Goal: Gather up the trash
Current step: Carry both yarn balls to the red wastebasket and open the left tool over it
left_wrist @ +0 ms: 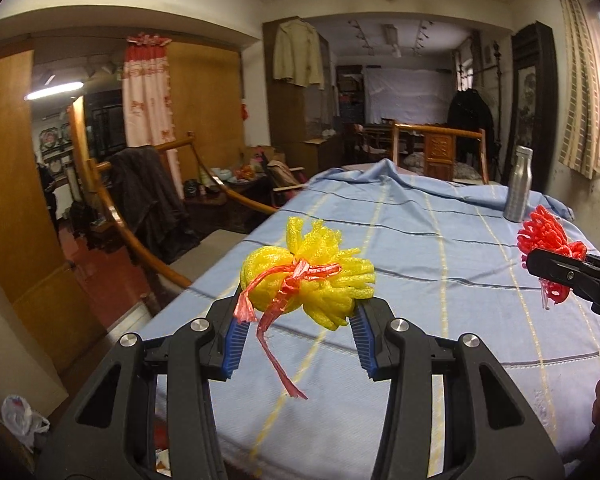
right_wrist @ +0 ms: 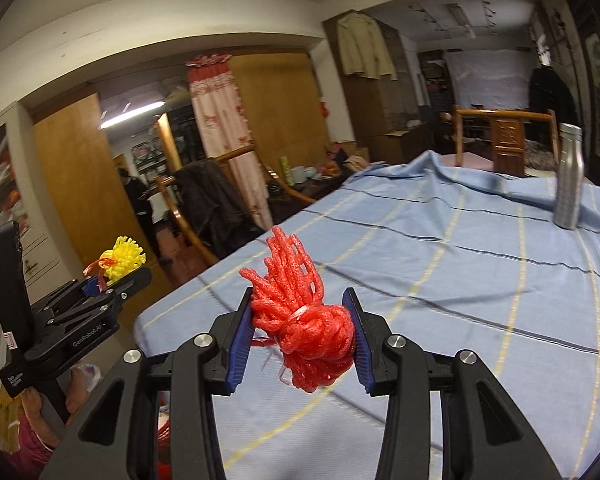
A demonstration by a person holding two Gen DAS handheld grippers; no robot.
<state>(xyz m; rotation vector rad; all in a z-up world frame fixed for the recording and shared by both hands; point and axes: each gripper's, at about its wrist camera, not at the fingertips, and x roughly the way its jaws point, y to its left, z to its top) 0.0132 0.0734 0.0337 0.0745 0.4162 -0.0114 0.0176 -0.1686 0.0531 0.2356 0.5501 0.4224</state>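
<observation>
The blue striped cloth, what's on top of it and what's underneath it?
On the blue striped cloth only a silver bottle stands, upright at the far end. The yellow foam net and red foam net are held above it in the tools. Whatever lies beneath is fully covered.

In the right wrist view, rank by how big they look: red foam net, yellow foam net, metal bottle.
1. red foam net, though it sits nearest the camera, which inflates it.
2. metal bottle.
3. yellow foam net, farther off in the left gripper.
</observation>
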